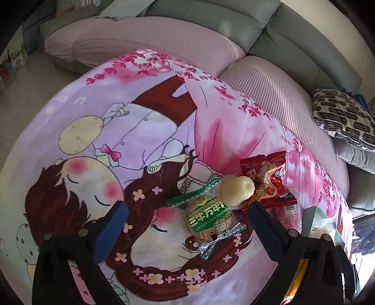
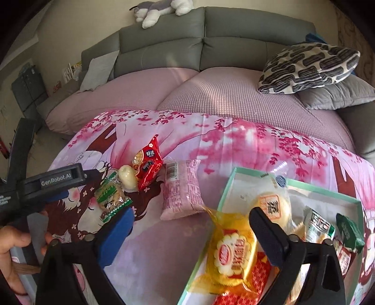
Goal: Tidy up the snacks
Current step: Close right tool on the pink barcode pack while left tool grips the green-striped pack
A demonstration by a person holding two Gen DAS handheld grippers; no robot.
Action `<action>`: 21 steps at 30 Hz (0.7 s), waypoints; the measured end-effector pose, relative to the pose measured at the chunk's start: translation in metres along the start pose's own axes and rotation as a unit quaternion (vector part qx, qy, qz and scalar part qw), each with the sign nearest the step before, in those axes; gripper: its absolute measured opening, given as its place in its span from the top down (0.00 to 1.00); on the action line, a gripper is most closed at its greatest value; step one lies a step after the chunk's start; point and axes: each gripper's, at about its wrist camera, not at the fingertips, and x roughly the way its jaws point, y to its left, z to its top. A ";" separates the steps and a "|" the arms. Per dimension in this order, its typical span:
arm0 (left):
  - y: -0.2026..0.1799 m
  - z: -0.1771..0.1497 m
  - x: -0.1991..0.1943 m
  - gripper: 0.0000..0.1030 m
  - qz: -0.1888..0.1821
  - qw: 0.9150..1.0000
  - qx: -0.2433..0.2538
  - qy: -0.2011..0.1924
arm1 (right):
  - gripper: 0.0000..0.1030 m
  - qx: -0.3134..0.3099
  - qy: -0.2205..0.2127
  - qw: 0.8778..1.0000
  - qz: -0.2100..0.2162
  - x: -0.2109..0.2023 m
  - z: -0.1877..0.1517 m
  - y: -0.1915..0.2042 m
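Both tools gape empty – the left tool [image 1: 187,208] over the green-and-clear biscuit packet [image 1: 207,221], the "GenRobot.AI"-marked right tool [image 2: 191,218] beside it – near the red "GOOD LUCK" pouch [image 1: 269,181].

Four loose snacks [image 2: 180,190], one tray [image 2: 225,187], two cushions [image 2: 309,68].

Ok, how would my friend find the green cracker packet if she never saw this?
Start at the pink cartoon cloth spread in front of the grey sofa. Near the cloth's edge a few loose snacks lie in a bunch, outside the green-rimmed box. The green cracker packet lies beside a pale lumpy bun and a red packet: the only one with green zigzag ends and a little cow.
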 end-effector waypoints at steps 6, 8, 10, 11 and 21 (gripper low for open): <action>0.003 0.002 0.019 0.01 -0.018 0.999 -0.020 0.031 | 0.24 -0.033 0.015 0.999 -0.005 0.027 0.014 0.015; 0.003 0.001 0.025 0.03 -0.022 0.999 -0.022 0.041 | 0.28 -0.037 0.026 0.999 -0.003 0.038 0.014 0.018; 0.002 0.001 0.029 0.11 -0.022 0.998 -0.020 0.048 | 0.32 -0.041 0.037 0.998 -0.003 0.049 0.013 0.021; 0.001 0.000 0.030 0.13 -0.022 0.998 -0.019 0.051 | 0.35 -0.043 0.041 0.998 -0.003 0.053 0.012 0.022; -0.011 -0.004 0.041 0.25 -0.010 0.998 0.006 0.066 | 0.47 -0.055 0.062 0.996 -0.017 0.082 0.005 0.024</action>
